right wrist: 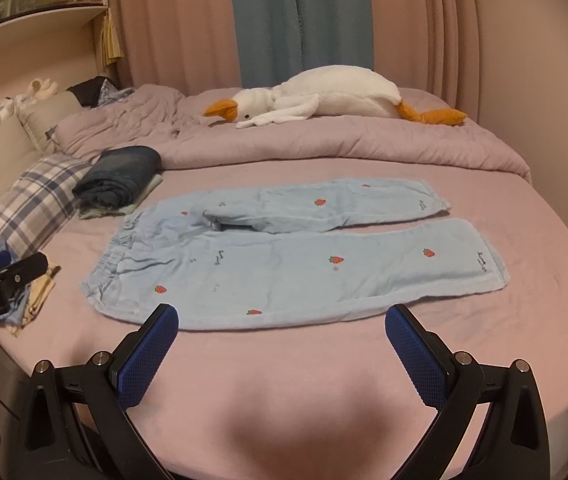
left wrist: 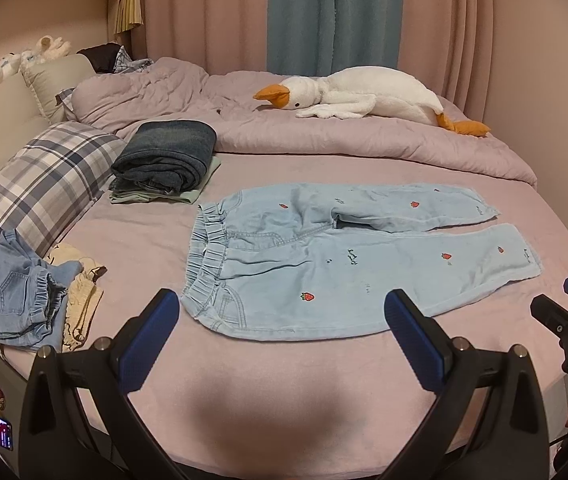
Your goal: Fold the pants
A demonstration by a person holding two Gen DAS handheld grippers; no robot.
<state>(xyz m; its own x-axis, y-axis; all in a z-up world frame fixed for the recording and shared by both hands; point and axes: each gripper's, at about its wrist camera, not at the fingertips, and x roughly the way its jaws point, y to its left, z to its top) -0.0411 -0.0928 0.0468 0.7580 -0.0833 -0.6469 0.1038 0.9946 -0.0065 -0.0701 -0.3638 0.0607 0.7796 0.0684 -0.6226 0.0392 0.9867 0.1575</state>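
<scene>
1. Two claws, left claw [left wrist: 280,320] and right claw [right wrist: 282,326], both spread wide and empty, hover at the bed [right wrist: 284,368] near edge.
2. Pants [left wrist: 324,264] lie flat at 12 o'clock, waistband [left wrist: 208,256] toward 9.
3. Light, limp denim; likely best pinched at waistband and hem [right wrist: 488,264].

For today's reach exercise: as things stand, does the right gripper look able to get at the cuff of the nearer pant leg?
Probably yes. The right gripper is open and empty, the bed between it and the cuff is bare, and the light blue pants lie flat.

plush goose [left wrist: 368,94] on rumpled duvet [left wrist: 324,132] | plaid pillow [left wrist: 32,192] left | folded dark jeans [left wrist: 168,156] beside it
</scene>
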